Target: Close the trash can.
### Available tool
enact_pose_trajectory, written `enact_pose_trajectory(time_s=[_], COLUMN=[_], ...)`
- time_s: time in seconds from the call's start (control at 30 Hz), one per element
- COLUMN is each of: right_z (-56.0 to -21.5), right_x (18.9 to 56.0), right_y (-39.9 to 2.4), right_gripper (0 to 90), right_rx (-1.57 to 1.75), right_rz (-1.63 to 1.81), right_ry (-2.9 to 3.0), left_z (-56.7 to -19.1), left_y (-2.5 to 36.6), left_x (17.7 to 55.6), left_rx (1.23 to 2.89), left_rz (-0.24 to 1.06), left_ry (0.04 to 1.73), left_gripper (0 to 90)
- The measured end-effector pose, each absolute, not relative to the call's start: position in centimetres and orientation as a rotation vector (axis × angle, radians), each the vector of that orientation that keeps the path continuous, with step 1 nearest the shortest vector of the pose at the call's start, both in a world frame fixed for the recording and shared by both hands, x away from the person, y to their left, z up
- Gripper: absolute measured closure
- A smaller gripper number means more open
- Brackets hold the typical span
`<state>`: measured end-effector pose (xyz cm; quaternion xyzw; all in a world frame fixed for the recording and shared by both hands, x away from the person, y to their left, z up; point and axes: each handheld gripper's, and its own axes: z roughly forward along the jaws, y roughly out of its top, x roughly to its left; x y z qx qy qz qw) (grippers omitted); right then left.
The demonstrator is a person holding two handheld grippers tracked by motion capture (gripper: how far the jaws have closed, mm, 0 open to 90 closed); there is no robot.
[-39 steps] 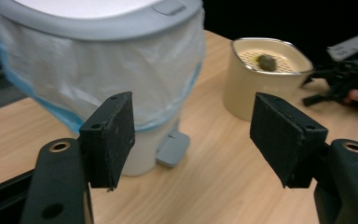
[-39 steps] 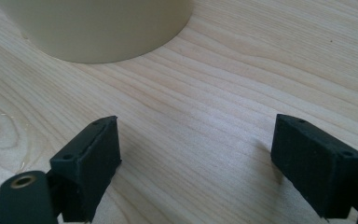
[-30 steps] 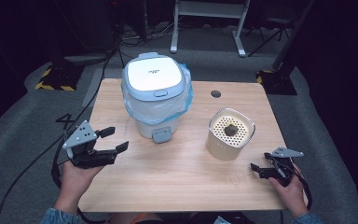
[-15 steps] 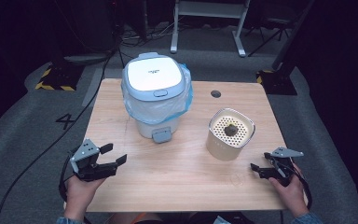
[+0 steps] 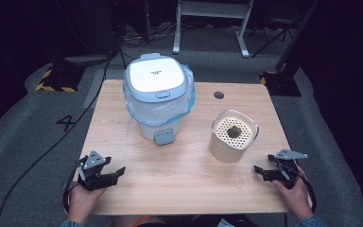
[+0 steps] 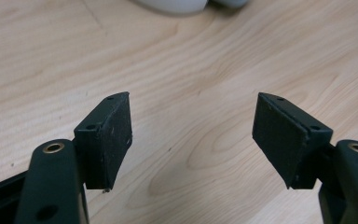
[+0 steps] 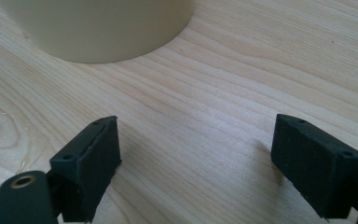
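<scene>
Seemingly nothing is in hand: left tool (image 5: 116,171) and right tool (image 5: 261,171) rest open and empty on the worktop (image 5: 189,189). Lidded bin (image 5: 157,94) and cream strainer cup (image 5: 233,136) stand untouched.

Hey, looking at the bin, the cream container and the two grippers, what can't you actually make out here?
- High view: the bin's inside, hidden by its shut lid.
- High view: the dark lump in the cream container, too small to identify.
- Right gripper view: the container's top, cut off by the upper edge.
- Left gripper view: the bin's base, cut off by the top edge.
</scene>
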<state>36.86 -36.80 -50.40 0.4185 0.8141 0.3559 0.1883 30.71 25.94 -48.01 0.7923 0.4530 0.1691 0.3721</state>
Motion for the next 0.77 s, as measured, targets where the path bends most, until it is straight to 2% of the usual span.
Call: enact_pose_trajectory(time_s=[0.2,0.27,0.37,0.77], right_z=[-50.4,-50.4,-50.4,-50.4], right_x=[36.9,36.9,36.9,36.9], right_y=[-36.8,-36.8,-36.8,-36.8], right_gripper=[15.8,15.8,15.8,15.8], right_rx=[1.177,1.177,1.177,1.177], right_rz=[1.001,1.001,1.001,1.001], right_ry=[2.29,2.29,2.29,2.29], left_z=[-49.2,-49.9,-50.5,-50.5], left_y=[25.5,25.2,25.3,25.4], left_x=[31.2,31.5,31.7,31.8], left_rx=[2.129,2.17,2.119,2.109], left_rz=[0.463,0.457,0.448,0.454], left_ry=[1.173,1.191,1.184,1.201], left_gripper=[26.6,22.4,15.2,14.7])
